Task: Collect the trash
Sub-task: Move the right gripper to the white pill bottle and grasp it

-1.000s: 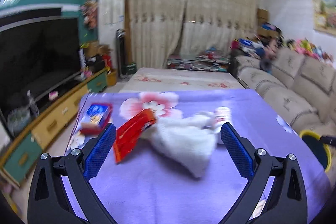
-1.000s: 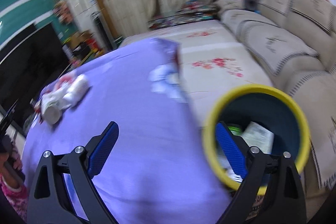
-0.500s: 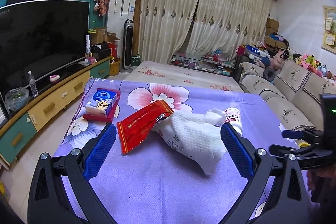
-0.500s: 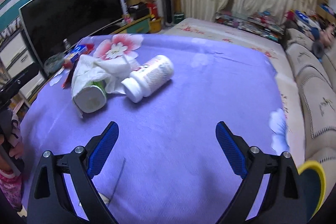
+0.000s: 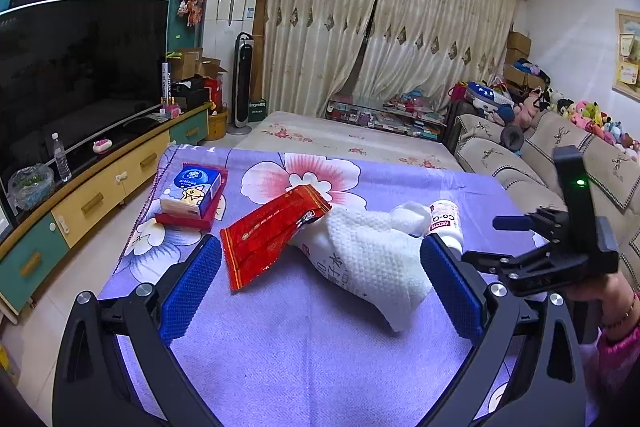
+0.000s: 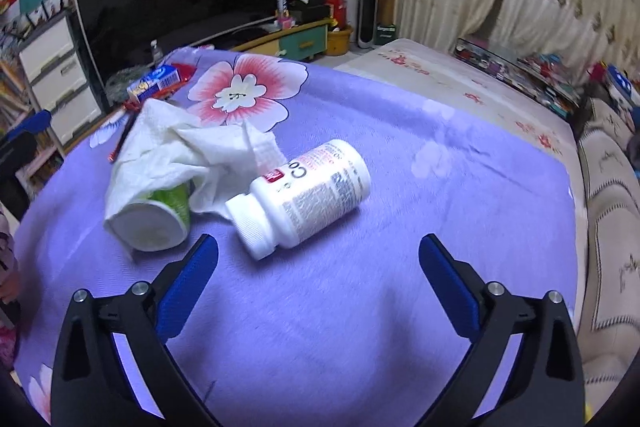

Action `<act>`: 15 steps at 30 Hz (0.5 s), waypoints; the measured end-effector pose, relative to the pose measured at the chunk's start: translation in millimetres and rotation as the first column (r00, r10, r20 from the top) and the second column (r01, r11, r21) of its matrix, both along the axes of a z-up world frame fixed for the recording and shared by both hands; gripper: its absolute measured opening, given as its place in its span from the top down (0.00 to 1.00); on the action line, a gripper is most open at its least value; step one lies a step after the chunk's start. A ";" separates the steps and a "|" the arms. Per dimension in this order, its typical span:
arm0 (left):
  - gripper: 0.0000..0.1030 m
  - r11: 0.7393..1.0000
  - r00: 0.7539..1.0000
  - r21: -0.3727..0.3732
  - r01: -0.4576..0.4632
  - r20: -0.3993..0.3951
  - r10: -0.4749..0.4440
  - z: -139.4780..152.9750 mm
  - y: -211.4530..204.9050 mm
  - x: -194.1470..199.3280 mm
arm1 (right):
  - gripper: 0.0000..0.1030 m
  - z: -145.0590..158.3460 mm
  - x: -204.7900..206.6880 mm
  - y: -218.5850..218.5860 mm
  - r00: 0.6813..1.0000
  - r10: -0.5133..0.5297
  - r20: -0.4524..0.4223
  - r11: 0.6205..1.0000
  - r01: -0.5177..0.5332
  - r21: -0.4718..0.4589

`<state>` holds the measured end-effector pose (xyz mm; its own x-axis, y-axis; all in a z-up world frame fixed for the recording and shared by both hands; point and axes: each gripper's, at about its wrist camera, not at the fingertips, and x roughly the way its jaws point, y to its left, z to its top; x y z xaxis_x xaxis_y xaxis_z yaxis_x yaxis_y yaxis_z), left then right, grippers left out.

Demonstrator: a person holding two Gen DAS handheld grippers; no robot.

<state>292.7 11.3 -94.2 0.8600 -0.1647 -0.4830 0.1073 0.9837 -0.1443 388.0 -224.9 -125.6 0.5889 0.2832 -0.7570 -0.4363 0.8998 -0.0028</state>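
A white pill bottle (image 6: 304,195) lies on its side on the purple flowered tablecloth (image 6: 360,307). Left of it a green and white cup (image 6: 160,215) lies tipped over under a crumpled white wipe (image 6: 180,147). My right gripper (image 6: 318,239) hovers just short of the bottle, its jaws opening with nothing between them. In the left wrist view the wipe (image 5: 368,259) lies beside a red wrapper (image 5: 268,231), with the bottle (image 5: 446,223) behind. My left gripper (image 5: 319,242) stands open in front of them, touching nothing.
A blue tissue box (image 5: 192,189) rests on a red tray at the table's far left. A TV (image 5: 80,67) on a long cabinet lines the left wall. A sofa (image 5: 560,155) runs along the right. A hand in a pink sleeve (image 5: 612,307) holds the right gripper.
The right gripper swung away from the yellow-rimmed bin by the sofa, rolled level, and now faces the bottle and cup. It has come into the left wrist view. The left gripper stayed put.
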 end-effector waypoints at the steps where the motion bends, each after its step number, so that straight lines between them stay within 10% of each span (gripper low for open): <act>1: 0.05 1.000 1.000 -0.001 0.000 0.002 0.000 0.7 0.0 0.1 | 0.07 -0.8 4.6 0.6 1.000 0.017 -0.006 1.000 -0.017 -0.007; 15: 0.05 0.999 1.000 -0.047 -0.009 -0.017 0.009 -3.8 9.6 6.1 | 0.07 -16.2 53.3 19.8 0.977 0.200 -0.077 0.979 -0.203 -0.026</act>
<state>298.8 20.9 -98.0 0.8536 -0.1799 -0.4889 0.0958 0.9767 -0.1922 441.3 -205.1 -141.8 0.4649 0.3643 -0.8069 -0.6090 0.7932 0.0072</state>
